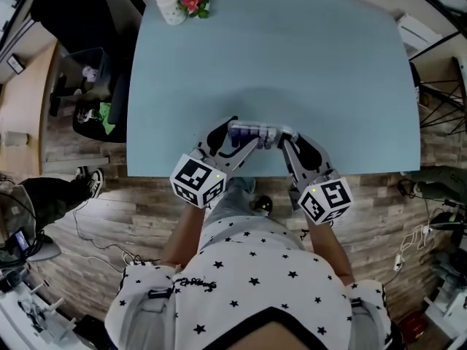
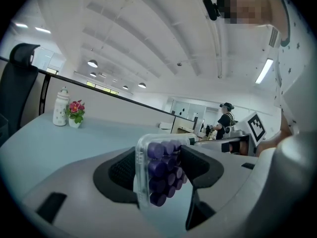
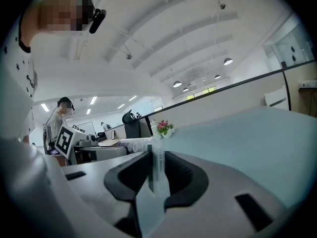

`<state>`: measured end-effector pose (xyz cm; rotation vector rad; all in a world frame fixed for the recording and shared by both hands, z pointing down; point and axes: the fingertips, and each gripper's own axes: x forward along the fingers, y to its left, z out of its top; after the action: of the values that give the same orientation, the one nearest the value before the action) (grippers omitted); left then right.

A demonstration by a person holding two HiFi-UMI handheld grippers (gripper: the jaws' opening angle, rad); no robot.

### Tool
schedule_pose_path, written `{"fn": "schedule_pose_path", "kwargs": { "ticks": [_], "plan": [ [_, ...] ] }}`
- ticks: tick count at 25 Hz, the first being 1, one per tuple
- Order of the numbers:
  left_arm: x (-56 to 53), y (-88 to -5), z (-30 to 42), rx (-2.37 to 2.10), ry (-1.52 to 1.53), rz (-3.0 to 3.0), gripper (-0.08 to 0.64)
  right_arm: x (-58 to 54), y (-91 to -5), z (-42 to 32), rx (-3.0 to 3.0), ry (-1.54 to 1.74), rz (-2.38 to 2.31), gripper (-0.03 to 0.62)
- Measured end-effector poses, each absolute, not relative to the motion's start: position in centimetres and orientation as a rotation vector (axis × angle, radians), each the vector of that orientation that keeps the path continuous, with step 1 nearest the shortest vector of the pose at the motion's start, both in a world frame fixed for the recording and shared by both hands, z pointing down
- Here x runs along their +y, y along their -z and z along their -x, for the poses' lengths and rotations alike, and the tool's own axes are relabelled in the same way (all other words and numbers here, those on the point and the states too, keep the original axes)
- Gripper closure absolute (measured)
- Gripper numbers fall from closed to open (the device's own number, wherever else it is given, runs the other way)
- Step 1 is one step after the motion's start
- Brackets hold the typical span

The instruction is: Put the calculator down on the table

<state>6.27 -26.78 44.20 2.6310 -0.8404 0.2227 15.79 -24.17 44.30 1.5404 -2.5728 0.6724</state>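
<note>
Where it spans the two, the calculator (image 1: 254, 132) is clenched endwise by left claw (image 2: 161, 168) and right claw (image 3: 157, 175).

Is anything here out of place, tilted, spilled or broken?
Nothing stands out. The calculator looks undamaged, gripped at its ends by the left gripper and the right gripper at the table's near edge. The flower pot stands upright.

The bench (image 1: 328, 71) lay open over nearly its whole top; only a white jar (image 1: 169, 6) and a flower pot (image 1: 197, 0) stood at its far left corner. Midway along the near edge, the left hand-held gripper (image 1: 235, 138) and the right hand-held gripper (image 1: 288, 141) barred the way, both clamped on the calculator (image 1: 255, 133).
</note>
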Motion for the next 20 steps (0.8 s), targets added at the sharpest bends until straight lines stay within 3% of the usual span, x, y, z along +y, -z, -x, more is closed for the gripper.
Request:
{"fn": "schedule_pose_path", "kwargs": {
  "ticks": [20],
  "plan": [
    [-32.4, -49.6, -4.0, -0.726, -0.288, -2.558, 0.279, -29.3, -49.0, -13.5, -2.441, -0.794, -1.526, 0.505]
  ]
}}
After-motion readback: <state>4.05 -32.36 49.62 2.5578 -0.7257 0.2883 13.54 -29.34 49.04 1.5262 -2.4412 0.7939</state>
